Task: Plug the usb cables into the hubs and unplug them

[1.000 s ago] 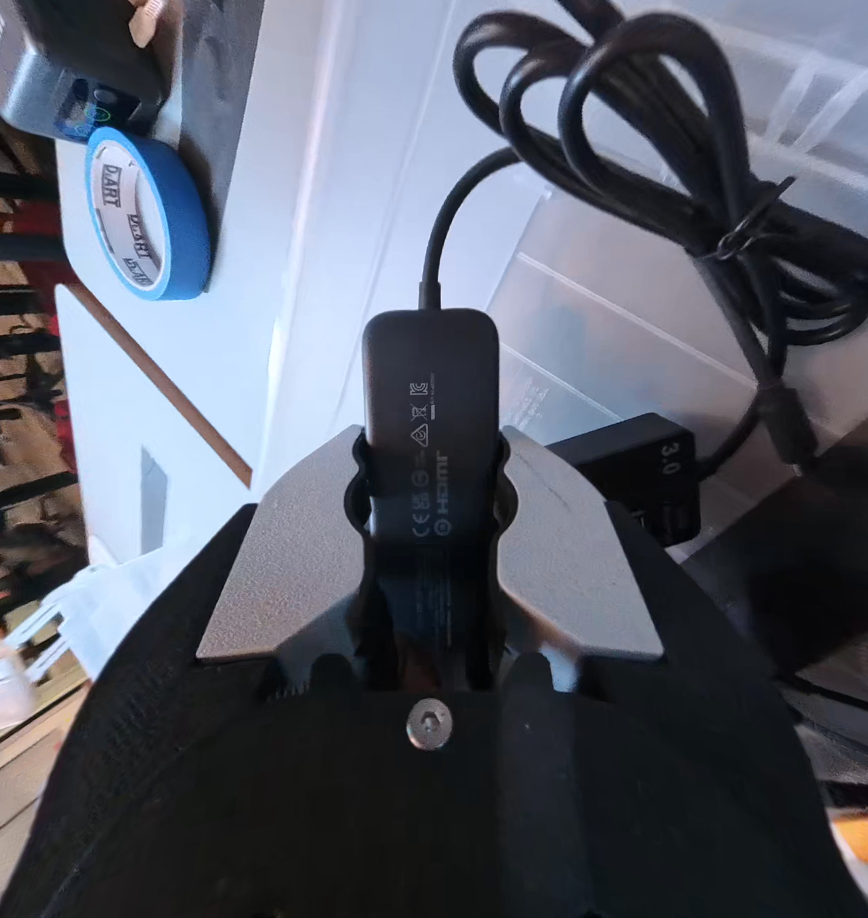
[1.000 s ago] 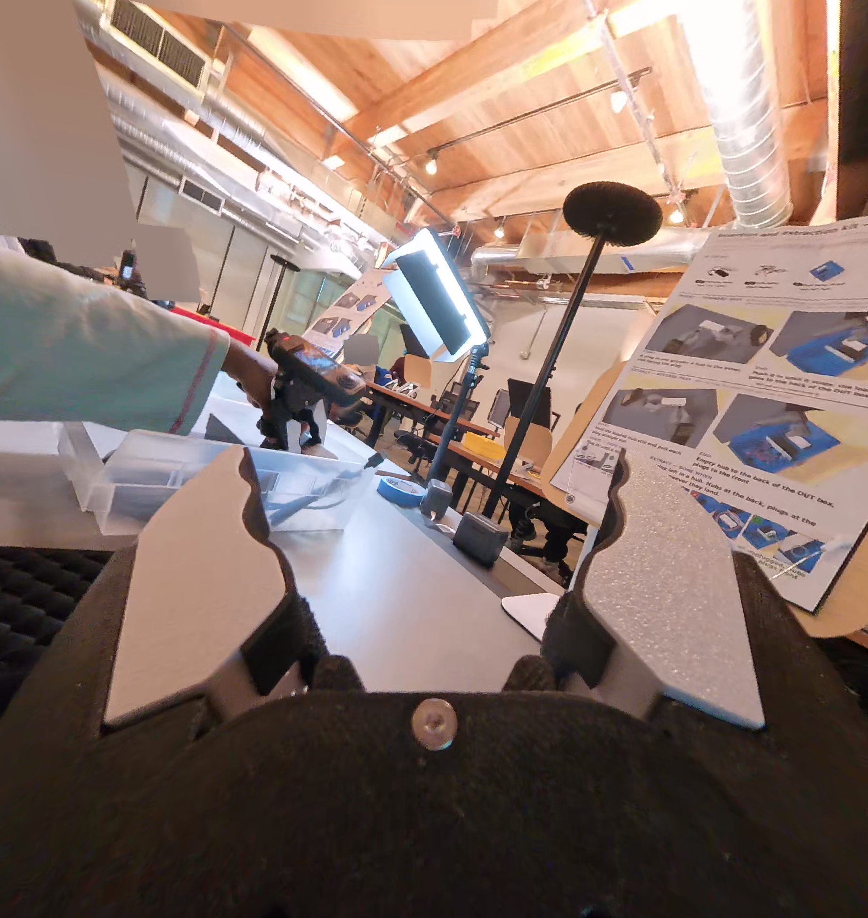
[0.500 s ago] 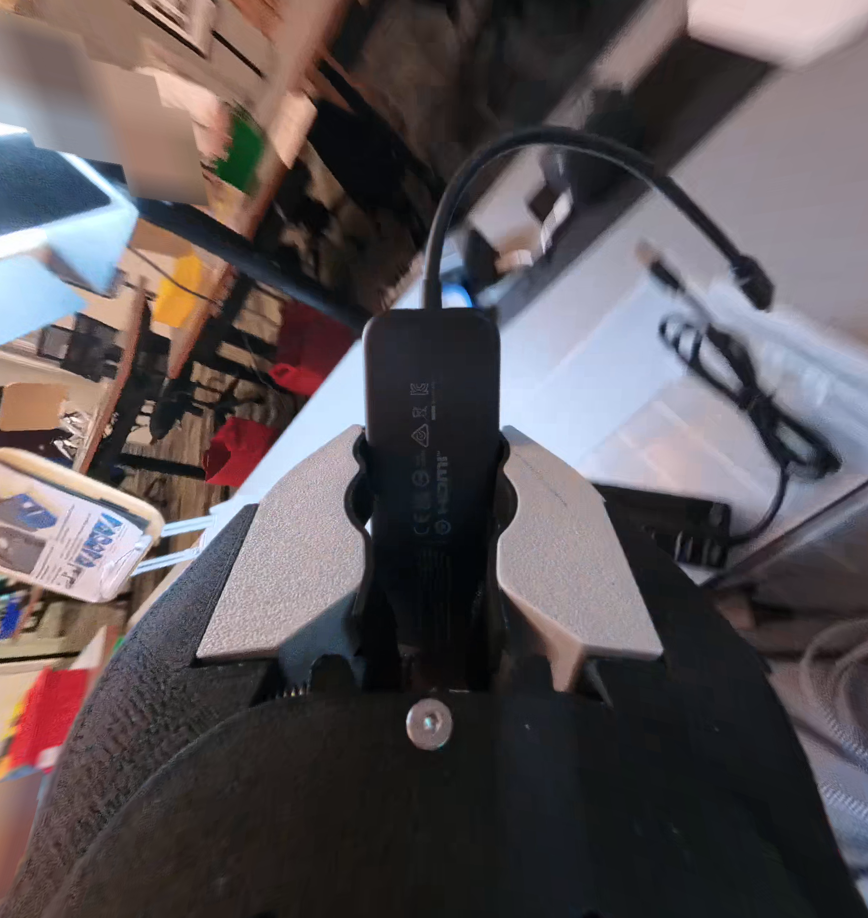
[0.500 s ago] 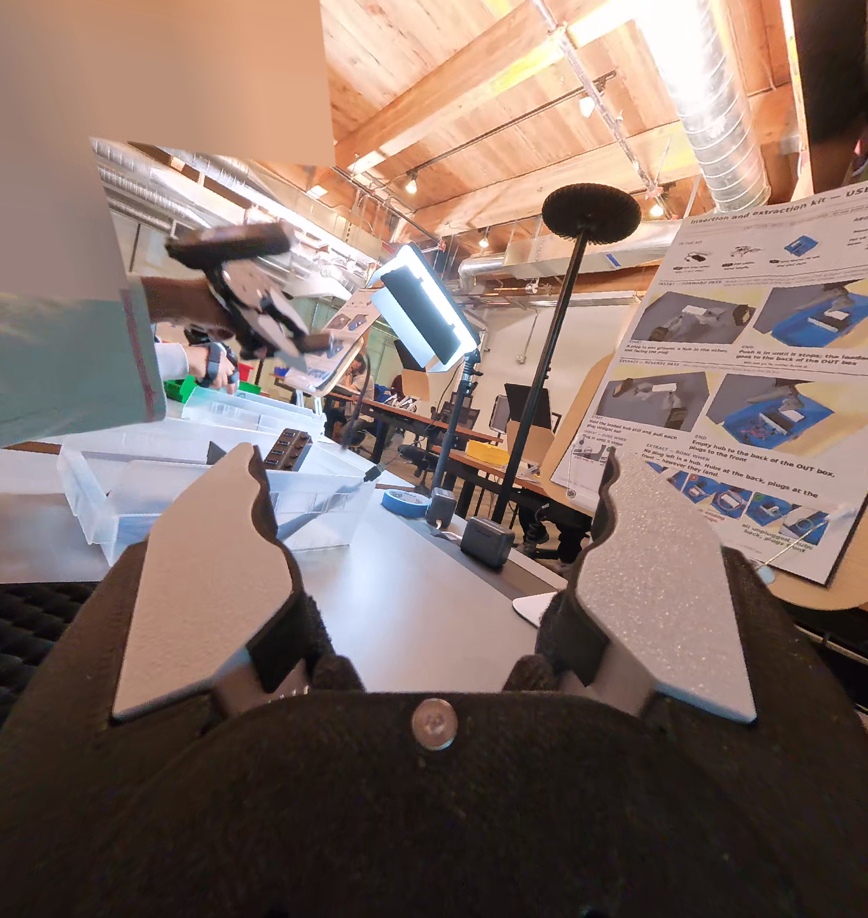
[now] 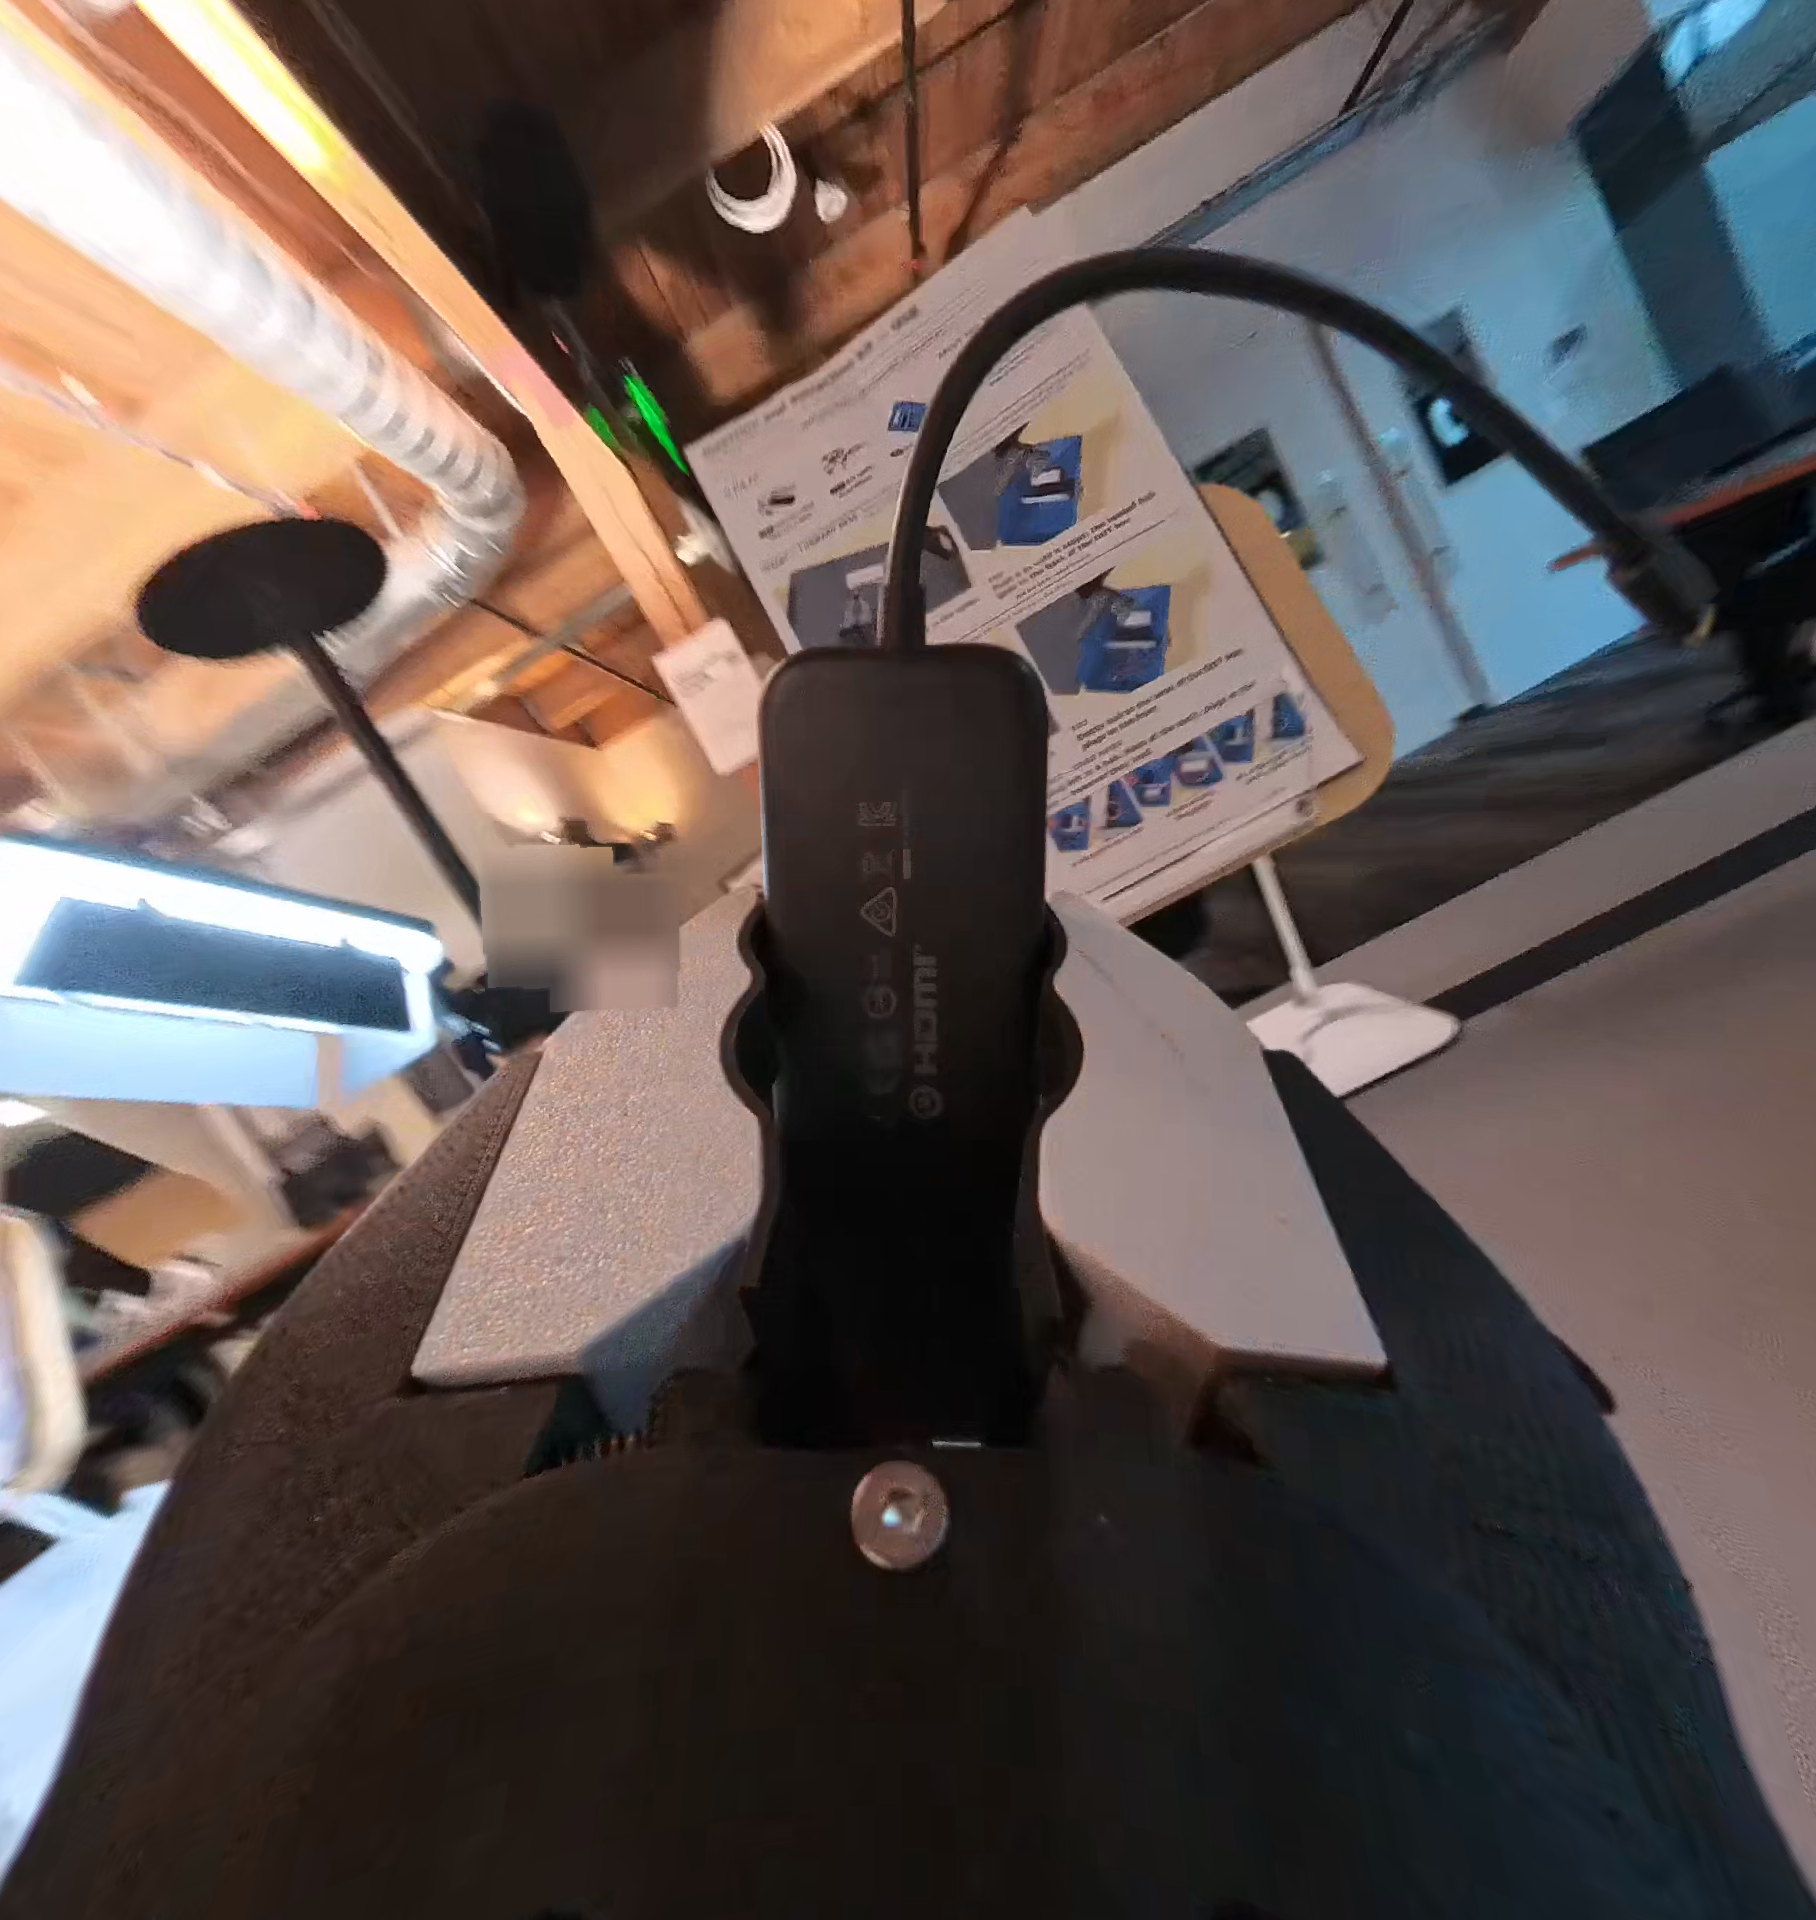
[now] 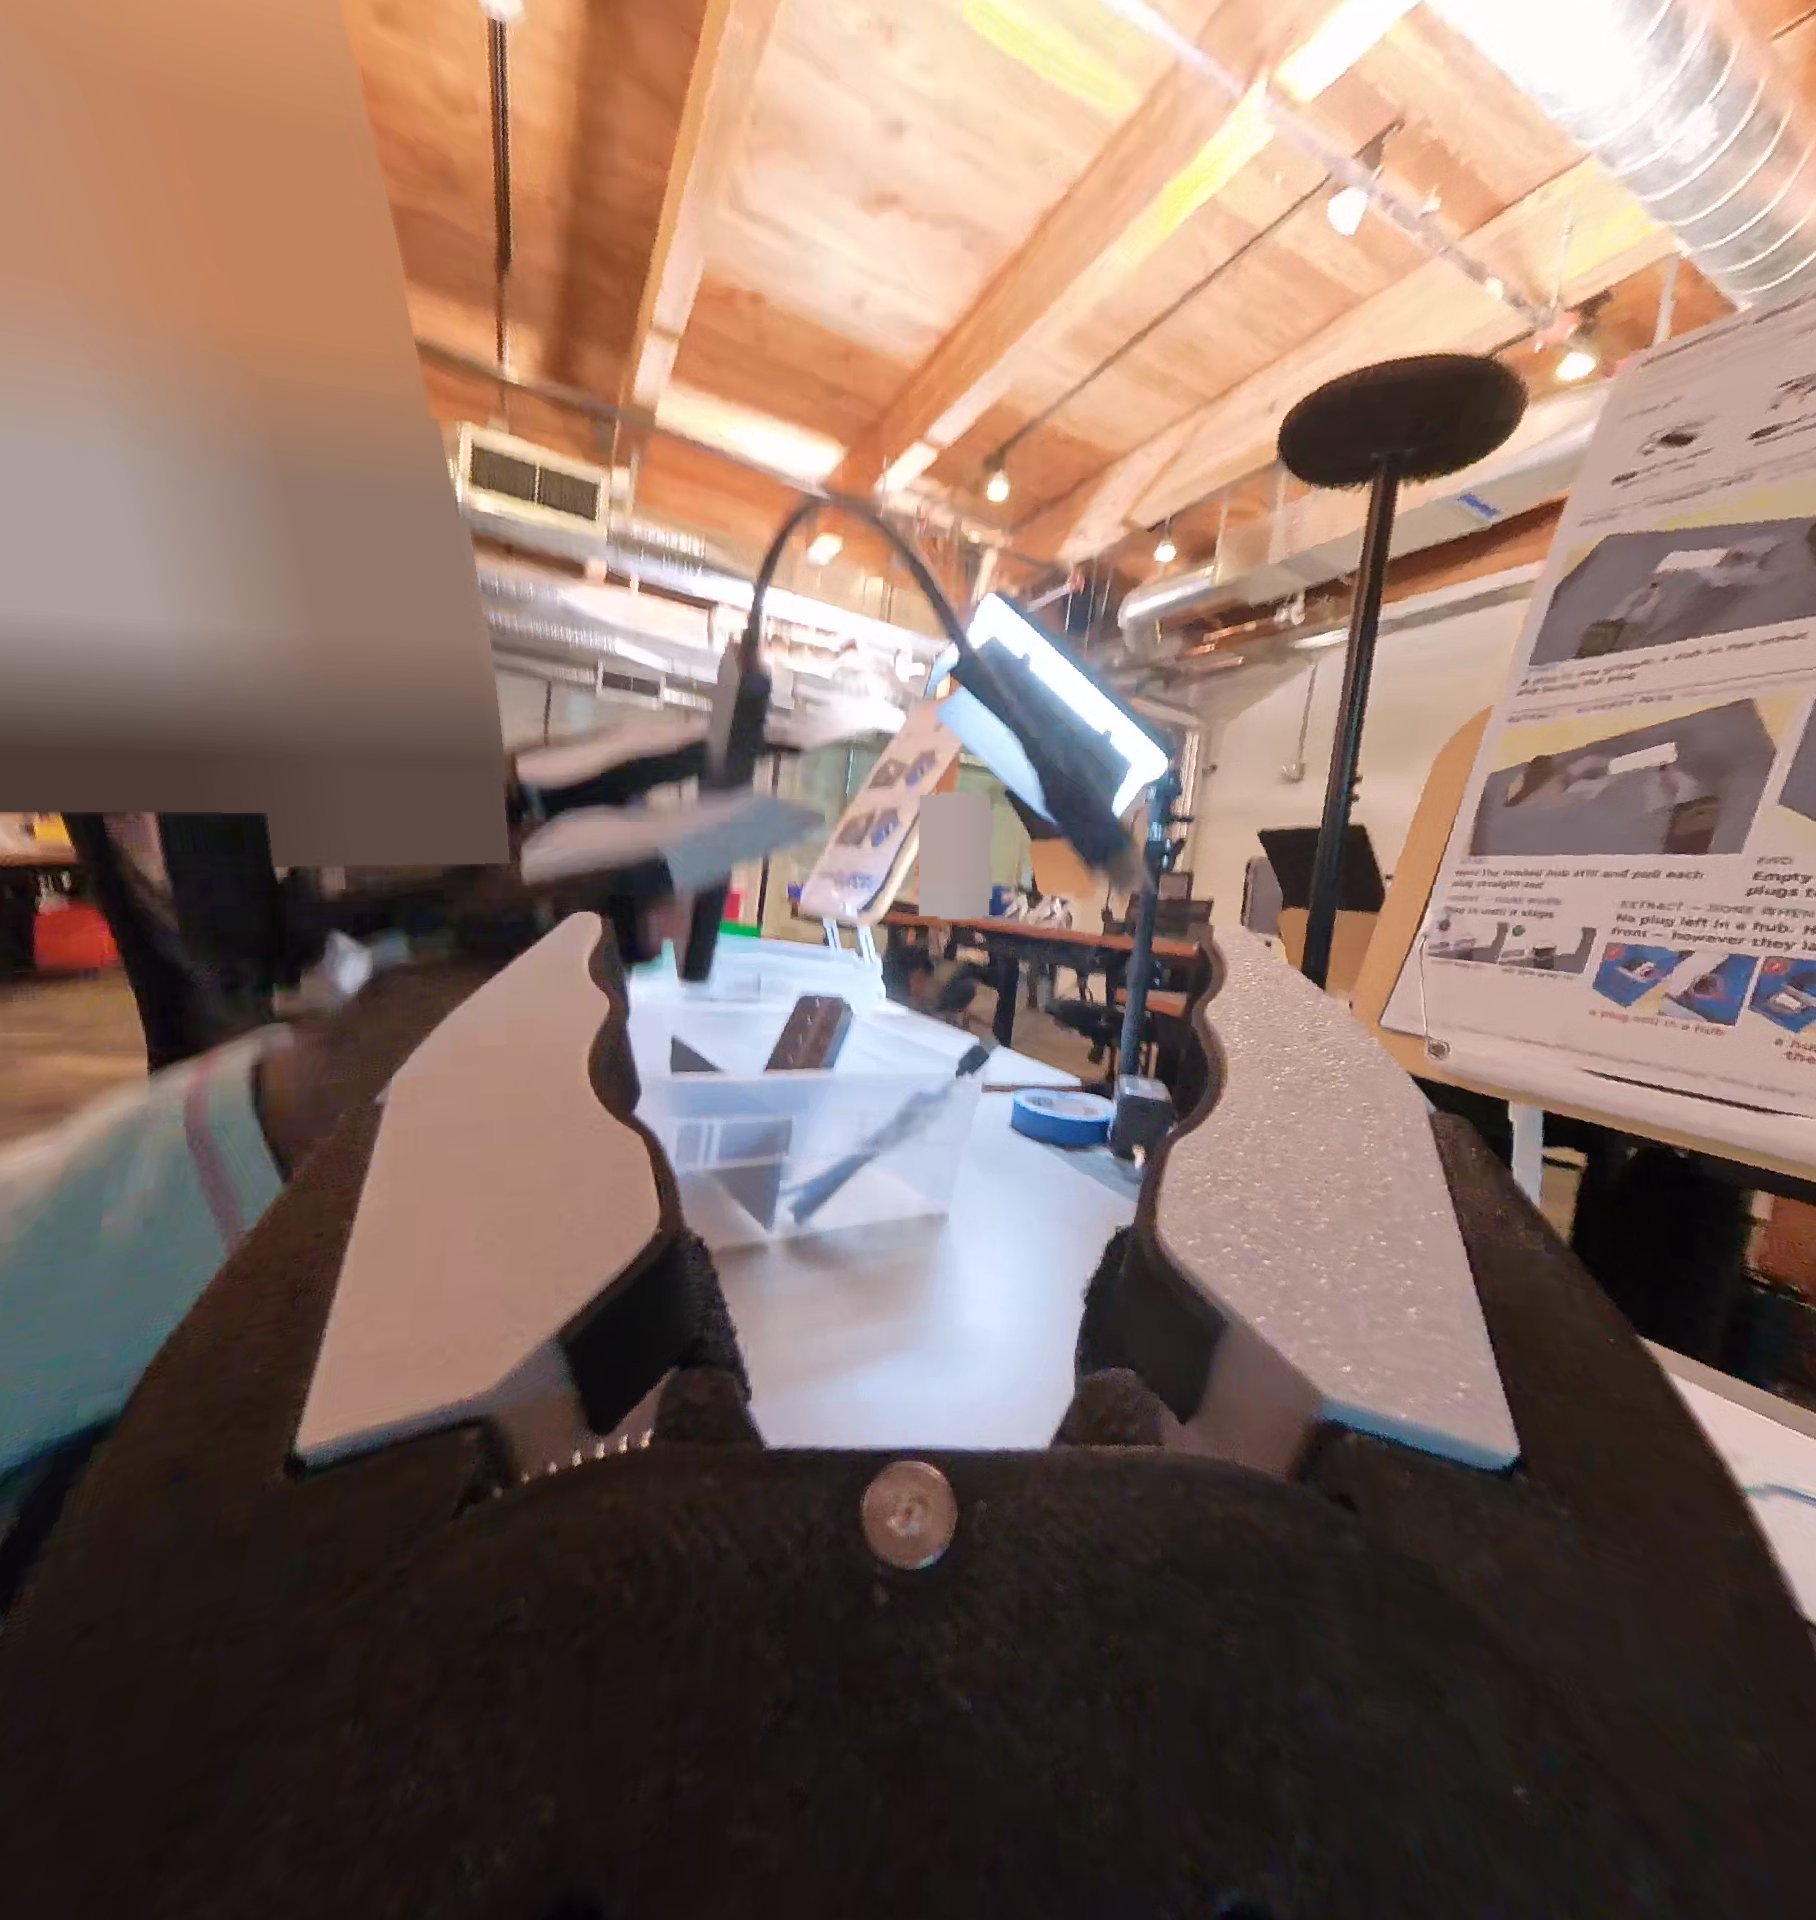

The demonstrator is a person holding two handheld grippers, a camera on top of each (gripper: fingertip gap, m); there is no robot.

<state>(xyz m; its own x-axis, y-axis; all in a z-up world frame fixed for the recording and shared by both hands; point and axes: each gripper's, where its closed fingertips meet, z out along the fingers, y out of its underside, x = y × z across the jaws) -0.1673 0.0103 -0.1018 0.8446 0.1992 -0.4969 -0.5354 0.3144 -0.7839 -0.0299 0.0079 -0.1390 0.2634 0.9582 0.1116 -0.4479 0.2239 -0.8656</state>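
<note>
My left gripper [image 5: 902, 935] is shut on a slim black hub [image 5: 902, 852] that sticks out past the fingertips. The hub's short black cable [image 5: 1247, 281] arcs up and right to a plug [image 5: 1668, 592] hanging free. In the right wrist view the left gripper [image 6: 675, 800] shows blurred, held high above the clear bins, with the hub cable [image 6: 842, 551] looping over it. My right gripper [image 6: 904, 997] is open and empty, low over the table. Another black hub [image 6: 808, 1031] leans in a clear bin [image 6: 821, 1143].
A blue tape roll [image 6: 1058, 1114] and a small dark box [image 6: 1141, 1112] sit on the white table [image 6: 914, 1351] behind the bins. An instruction board [image 6: 1693, 727] stands at right, also in the left wrist view [image 5: 1049, 623]. A black pole with a disc [image 6: 1397, 426] and a light panel [image 6: 1055, 717] stand behind.
My left gripper lifted the hub out of the clear bin and swung it up, from facing down at the table to facing across the room. My right gripper turned slightly left and stayed open.
</note>
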